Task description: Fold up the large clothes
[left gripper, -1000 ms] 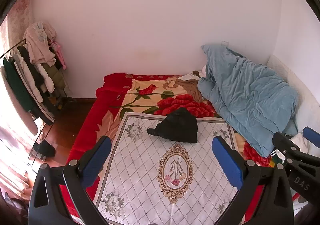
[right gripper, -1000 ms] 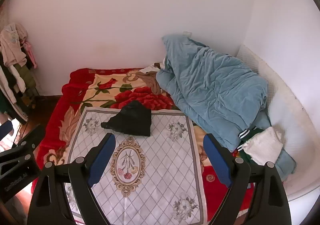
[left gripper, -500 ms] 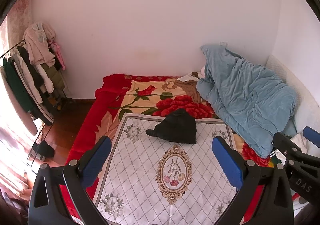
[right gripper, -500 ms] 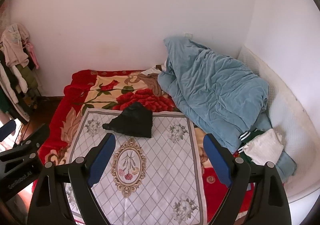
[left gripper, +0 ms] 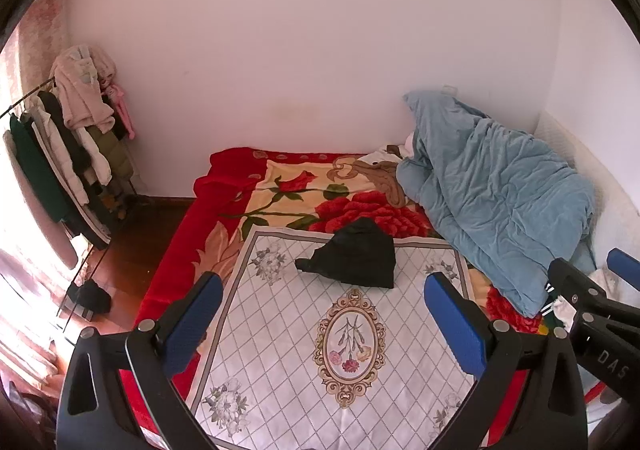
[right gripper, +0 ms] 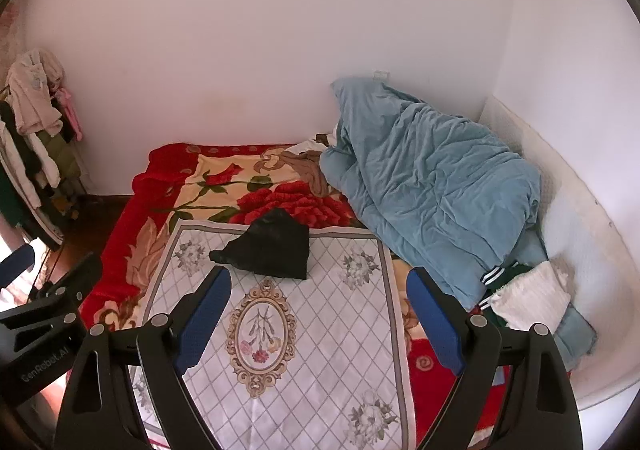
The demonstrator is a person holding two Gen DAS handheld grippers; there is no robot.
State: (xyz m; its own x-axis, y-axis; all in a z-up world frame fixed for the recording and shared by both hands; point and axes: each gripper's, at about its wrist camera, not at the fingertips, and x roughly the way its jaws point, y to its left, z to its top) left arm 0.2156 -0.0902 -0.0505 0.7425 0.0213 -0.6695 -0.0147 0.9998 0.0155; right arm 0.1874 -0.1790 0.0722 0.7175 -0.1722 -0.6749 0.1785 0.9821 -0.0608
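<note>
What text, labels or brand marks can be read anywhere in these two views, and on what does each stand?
"DAS": white letters on the black body of the right gripper, seen at the right edge of the left wrist view; the word may run on out of frame.
"GenRobot.AI": pale lettering on the black body of the left gripper, at the left edge of the right wrist view.
No other readable text shows on the bed, the clothes or the walls.
</note>
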